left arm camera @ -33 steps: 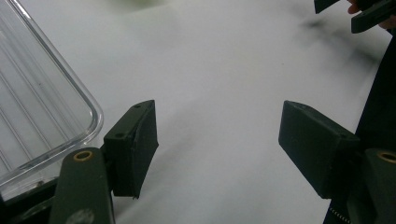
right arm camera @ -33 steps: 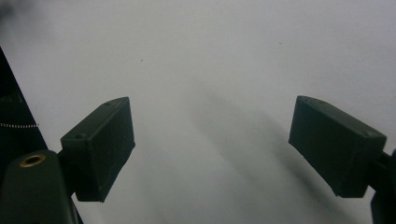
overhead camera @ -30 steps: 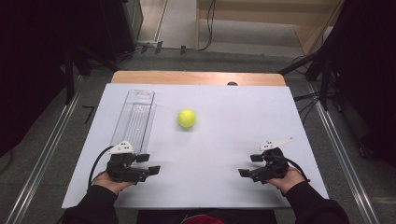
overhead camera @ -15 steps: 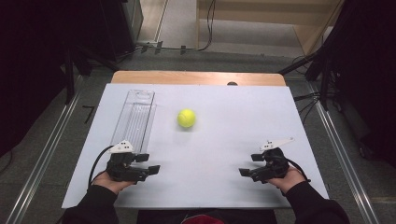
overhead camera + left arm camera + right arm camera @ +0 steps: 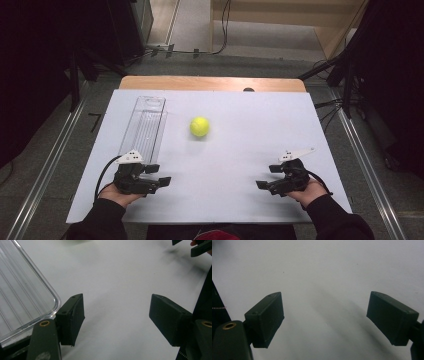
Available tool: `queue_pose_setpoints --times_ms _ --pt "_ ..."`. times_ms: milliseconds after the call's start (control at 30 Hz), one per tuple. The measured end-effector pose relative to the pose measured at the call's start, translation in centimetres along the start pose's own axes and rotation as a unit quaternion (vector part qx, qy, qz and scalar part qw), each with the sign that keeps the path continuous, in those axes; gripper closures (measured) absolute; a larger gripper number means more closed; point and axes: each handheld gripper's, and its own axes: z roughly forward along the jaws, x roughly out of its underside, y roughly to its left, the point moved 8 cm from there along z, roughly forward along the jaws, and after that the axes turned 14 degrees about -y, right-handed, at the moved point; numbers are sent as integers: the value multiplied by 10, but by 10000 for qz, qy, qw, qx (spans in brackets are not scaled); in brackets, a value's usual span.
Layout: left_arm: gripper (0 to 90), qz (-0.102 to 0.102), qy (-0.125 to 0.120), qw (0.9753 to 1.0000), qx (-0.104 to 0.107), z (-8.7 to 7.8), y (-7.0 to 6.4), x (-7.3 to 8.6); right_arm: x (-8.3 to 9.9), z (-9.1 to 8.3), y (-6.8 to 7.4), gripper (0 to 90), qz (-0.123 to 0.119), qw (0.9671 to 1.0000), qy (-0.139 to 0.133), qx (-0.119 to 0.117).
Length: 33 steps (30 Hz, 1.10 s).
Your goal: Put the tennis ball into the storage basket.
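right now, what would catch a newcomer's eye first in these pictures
The yellow-green tennis ball stands out most, alone near the middle of the white table top. To its left lies a long clear plastic tray, its near end beside the left gripper. Both that and the right gripper rest open near the front edge, holding nothing.

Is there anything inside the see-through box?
The clear box looks empty: through it only its ribbed bottom and the white table show. The yellow ball sits outside, to its right. The left tool rests at its near end.
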Motion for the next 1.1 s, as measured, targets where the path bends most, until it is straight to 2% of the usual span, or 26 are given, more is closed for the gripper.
queue_pose_setpoints --times_ms 100,300,400,667,767,967,1100 --pt "292 30 37 10000 -40 0 -1 0 0 0 0 123 -5 10000 10 4" --pt "292 -60 30 9999 -93 3 -4 -4 2 0 -1 123 -10 10000 68 19" --pt "291 9 51 10000 -84 4 -8 -7 3 0 -2 123 15 10000 83 6" --pt "289 -203 -25 9998 -19 10 -13 -16 3 1 -1 123 31 9999 113 -12" --pt "290 -277 -15 9996 -60 13 -15 -20 4 1 -1 123 27 9999 123 -5" --pt "289 -181 -35 9998 -94 17 -17 -25 3 1 -1 123 39 9999 117 -15" --pt "249 -74 1 9998 -176 20 -17 -27 3 0 -1 123 43 9999 109 -5"
